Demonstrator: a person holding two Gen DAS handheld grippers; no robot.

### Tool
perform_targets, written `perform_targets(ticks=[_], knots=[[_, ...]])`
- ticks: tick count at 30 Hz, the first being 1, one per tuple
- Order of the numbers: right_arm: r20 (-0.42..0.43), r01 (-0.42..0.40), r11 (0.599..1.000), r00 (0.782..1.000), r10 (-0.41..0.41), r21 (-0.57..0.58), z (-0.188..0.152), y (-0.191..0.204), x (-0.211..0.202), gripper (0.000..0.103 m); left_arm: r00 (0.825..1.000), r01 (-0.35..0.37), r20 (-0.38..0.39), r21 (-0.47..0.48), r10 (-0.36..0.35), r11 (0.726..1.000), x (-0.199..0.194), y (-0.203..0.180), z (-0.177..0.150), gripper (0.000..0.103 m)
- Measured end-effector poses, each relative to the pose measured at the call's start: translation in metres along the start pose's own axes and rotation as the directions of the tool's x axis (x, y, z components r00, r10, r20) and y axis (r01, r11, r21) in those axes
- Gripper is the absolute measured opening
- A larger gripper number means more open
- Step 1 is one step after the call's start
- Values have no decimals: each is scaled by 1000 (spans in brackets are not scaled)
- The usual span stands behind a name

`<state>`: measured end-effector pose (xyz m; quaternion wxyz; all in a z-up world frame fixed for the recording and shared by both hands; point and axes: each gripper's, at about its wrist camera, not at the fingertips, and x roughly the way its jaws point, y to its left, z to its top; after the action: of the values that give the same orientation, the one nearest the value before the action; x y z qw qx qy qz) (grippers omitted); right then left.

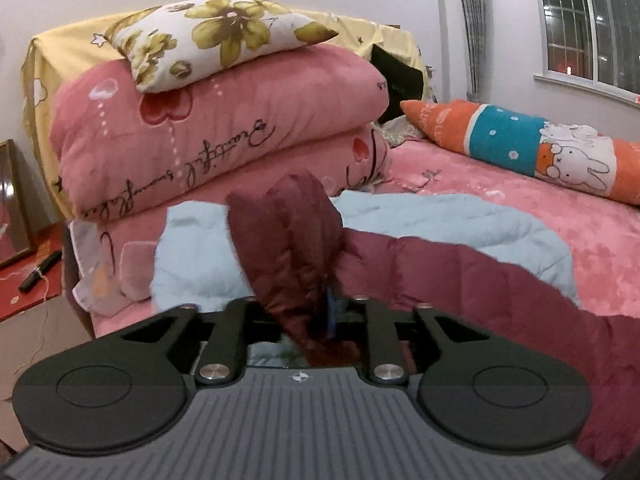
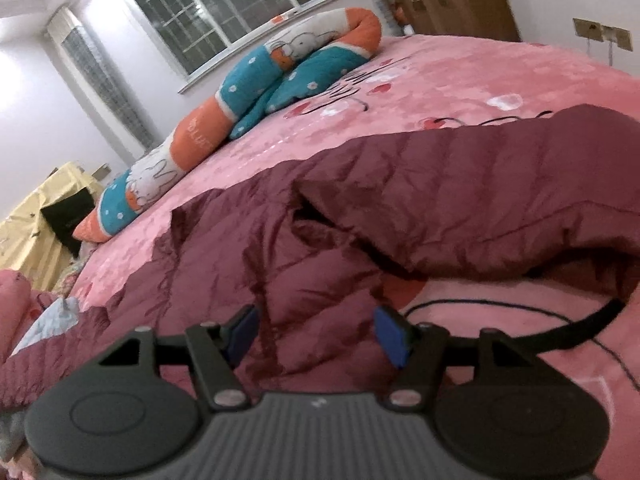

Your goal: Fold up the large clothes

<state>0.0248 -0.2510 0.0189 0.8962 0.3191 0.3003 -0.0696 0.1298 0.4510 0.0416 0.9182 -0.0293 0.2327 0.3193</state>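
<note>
maroon jacket sleeve stands up, perhaps, only in left view.

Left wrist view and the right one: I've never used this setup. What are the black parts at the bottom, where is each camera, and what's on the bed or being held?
There is no robot arm here. A person carries a two-finger tool in each hand, each with a camera looking forward along its fingers. The black parts are the tool itself. In the left wrist view, the left tool has a raised fold of the maroon padded jacket between its fingers; whether the pads press on it I cannot tell. In the right wrist view, the right tool is open over the jacket and holds nothing. The jacket lies on the pink bed, partly over a light blue quilted cloth.
</note>
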Motion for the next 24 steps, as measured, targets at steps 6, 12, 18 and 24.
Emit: perform_targets(ticks=[6, 12, 18, 24], knots=[[62, 47, 997, 997, -51, 61, 5, -16, -15, 73, 1000, -19, 21, -3, 19, 1000, -23, 5, -7, 61], [130, 131, 982, 980, -149, 136, 11, -36, -34, 75, 997, -23, 76, 43, 20, 999, -72, 16, -20, 66], [177, 223, 940, 946, -272, 257, 16, -62, -54, 75, 990, 38, 133, 119, -54, 992, -134, 1, -27, 71], [205, 250, 911, 923, -327, 328, 19, -87, -68, 76, 968, 174, 152, 178, -202, 968, -192, -36, -37, 72]])
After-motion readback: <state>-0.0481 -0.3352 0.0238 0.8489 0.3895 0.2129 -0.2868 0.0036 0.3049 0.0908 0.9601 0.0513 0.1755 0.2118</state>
